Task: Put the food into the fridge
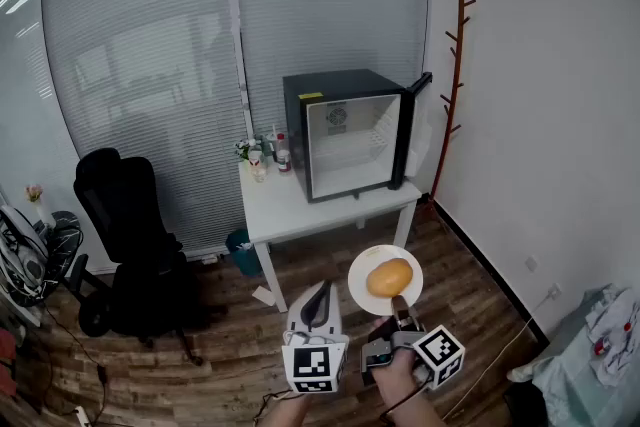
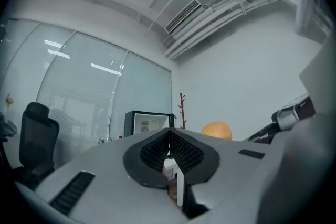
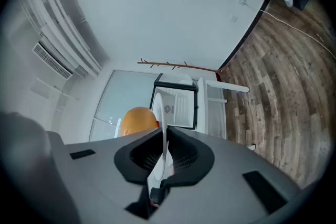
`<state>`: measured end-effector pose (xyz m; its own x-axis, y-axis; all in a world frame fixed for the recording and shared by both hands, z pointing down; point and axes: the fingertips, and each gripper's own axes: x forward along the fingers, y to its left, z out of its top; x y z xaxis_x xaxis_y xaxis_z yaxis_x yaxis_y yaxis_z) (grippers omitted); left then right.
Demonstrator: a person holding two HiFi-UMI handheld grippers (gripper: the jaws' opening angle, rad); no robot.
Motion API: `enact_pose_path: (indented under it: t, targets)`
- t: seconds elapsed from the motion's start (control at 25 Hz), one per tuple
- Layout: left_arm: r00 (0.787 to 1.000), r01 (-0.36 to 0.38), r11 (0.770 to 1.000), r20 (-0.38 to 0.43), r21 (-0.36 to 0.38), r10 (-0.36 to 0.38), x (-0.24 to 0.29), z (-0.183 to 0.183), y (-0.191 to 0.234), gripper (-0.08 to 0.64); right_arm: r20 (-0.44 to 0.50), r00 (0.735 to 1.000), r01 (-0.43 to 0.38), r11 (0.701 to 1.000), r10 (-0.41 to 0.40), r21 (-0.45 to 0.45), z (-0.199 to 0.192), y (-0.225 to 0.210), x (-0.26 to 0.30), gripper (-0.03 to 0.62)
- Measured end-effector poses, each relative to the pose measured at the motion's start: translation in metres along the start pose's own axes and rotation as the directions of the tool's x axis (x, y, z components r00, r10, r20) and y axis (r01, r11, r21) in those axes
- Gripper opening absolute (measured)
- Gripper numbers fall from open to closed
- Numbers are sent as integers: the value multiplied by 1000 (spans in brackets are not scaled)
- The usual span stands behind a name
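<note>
Clamping the rim of the white plate [image 1: 362, 292], your right gripper [image 1: 400, 304] holds the bun [image 1: 389, 277] on it well short of the open fridge [image 1: 345, 130]; left gripper [image 1: 319, 292] alongside, jaws together, nothing between them.

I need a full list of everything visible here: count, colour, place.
table: one, white, by the blinds.
fridge: one, black, open, on the table.
bottles: several, mixed colours, left of the fridge.
office chair: one, black, left of table.
bin: one, teal, under the table.
coat stand: one, reddish-brown, right wall.
plate: one, white, held low in front.
bun: one, golden-brown, on the plate.
left gripper: one, grey, shut, empty.
right gripper: one, grey, shut on plate.
</note>
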<state>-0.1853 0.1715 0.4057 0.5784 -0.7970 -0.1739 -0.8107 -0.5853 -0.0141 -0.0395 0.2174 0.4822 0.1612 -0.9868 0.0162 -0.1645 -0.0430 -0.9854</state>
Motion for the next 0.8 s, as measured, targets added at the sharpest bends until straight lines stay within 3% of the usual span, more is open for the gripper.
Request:
enact_pose_path:
  t: [0.2,0.4,0.6,0.8]
  targets:
    - [1000,6,1000,-23,17,-6,-62,4,7,26,1,1000,1,1000,-1,6,-33,9,-44,44]
    - [1000,6,1000,-14,20,-6,-92,12,5,26,-15,1000,15,1000,-14,11,-49,7,-70,44]
    - [1000,9,1000,-15,21,-8,-97,15,-5,26,-20,1000,15,1000,-15,9,-44,6,-80,46]
    - [1000,1,1000,-14,23,-1,-75,12,-29,26,-31,1000,-2,999,3,34,-12,0,-73,46]
